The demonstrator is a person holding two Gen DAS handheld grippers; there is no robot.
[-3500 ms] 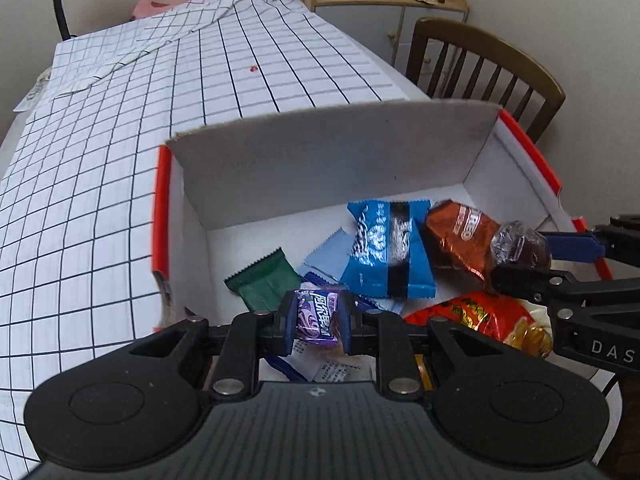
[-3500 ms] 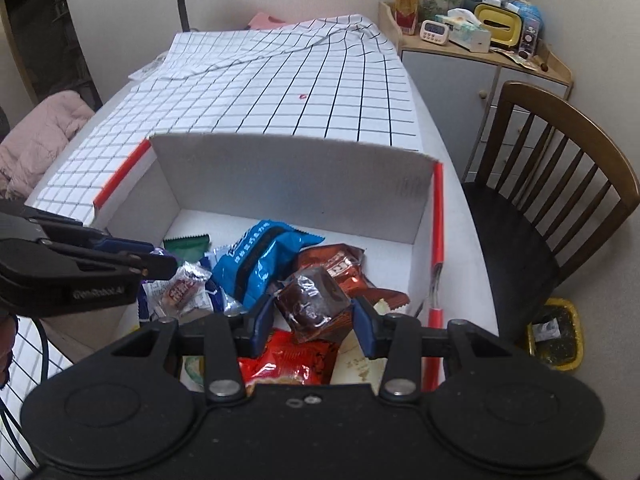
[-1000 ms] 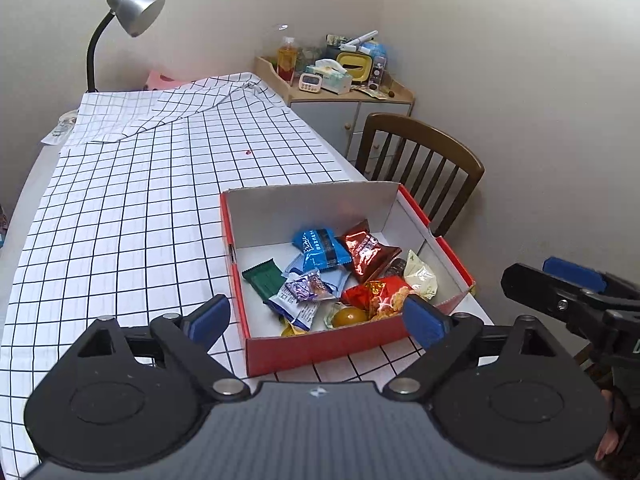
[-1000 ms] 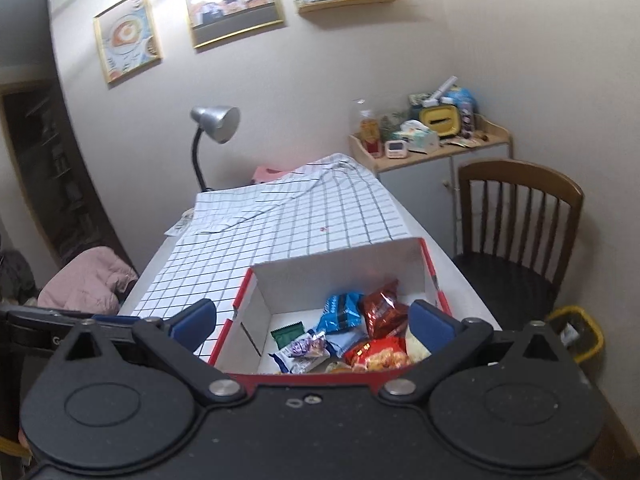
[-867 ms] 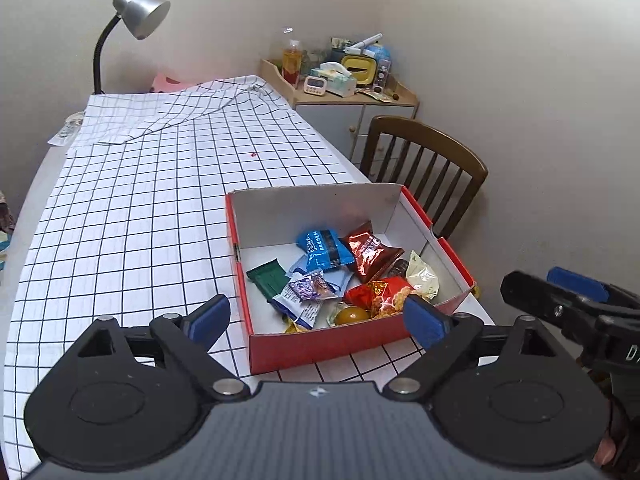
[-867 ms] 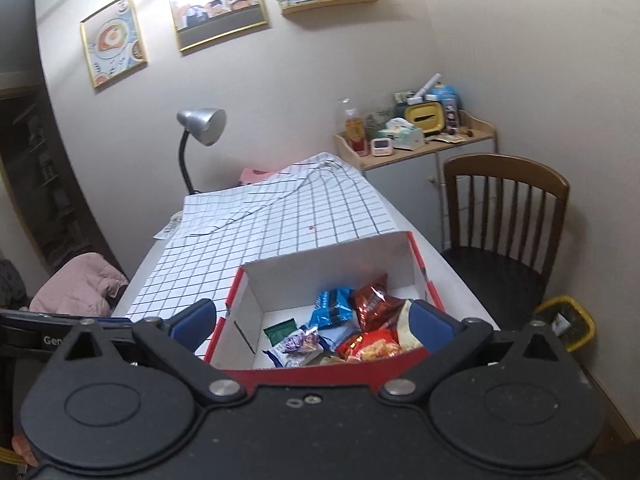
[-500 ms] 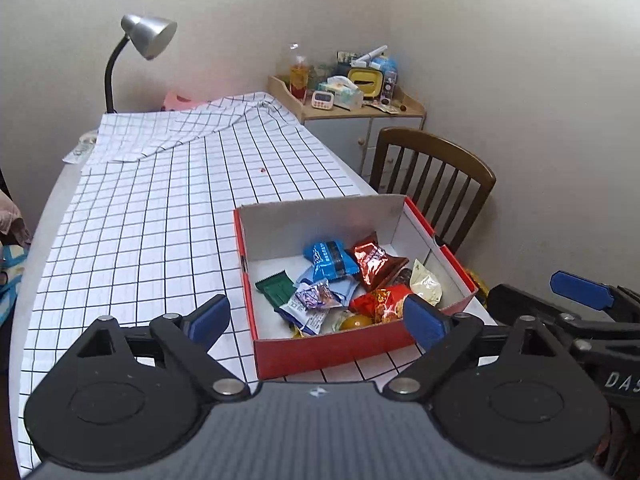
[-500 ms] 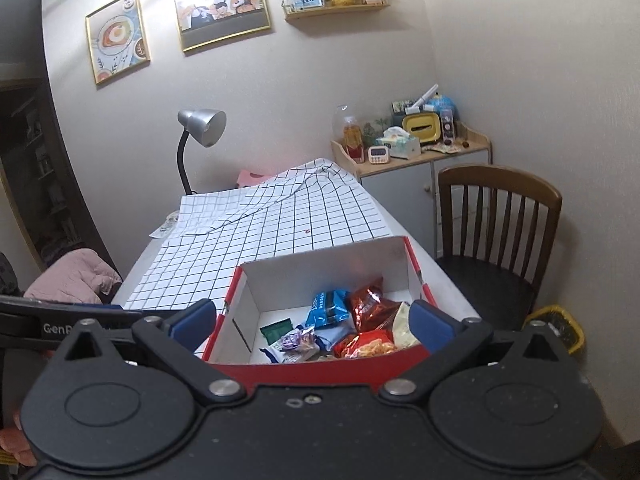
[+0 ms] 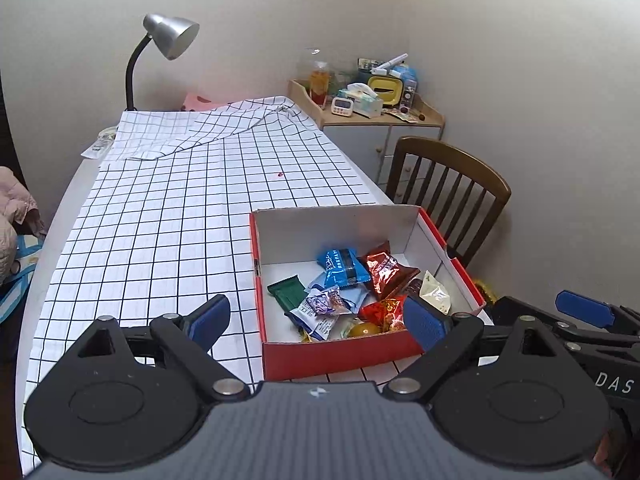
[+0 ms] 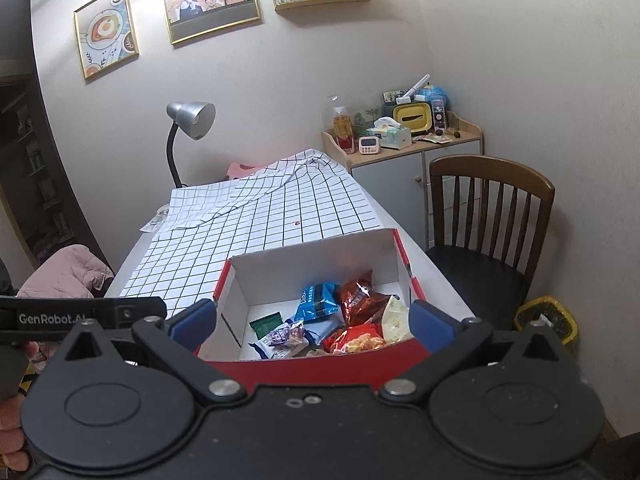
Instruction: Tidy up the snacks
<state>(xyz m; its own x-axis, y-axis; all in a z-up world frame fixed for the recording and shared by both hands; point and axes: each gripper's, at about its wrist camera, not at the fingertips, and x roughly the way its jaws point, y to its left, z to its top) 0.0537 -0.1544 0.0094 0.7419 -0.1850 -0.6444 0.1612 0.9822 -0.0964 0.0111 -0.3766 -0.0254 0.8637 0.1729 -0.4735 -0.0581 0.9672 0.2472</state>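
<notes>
Red cardboard box (image 9: pixel 340 350), white inside, open-topped, rectangular, at the near right edge of a table under a white black-gridded cloth (image 9: pixel 168 224). In the box, loosely heaped: blue crinkled packet (image 9: pixel 342 266) toward the far wall; glossy red-brown foil packet (image 9: pixel 386 270) just right of it; flat green wrapper (image 9: pixel 286 290) at the box's left; purple twisted wrapper (image 9: pixel 324 304) near its middle; orange-red bag (image 10: pixel 354 340) at its near side; cream pouch (image 9: pixel 434 292) by its right wall. Left gripper (image 9: pixel 318 320) and right gripper (image 10: pixel 312 320): blue-padded jaws spread wide, empty, held back from the box's near wall. Brown slatted wooden chair (image 10: pixel 492 216) right of the box.
</notes>
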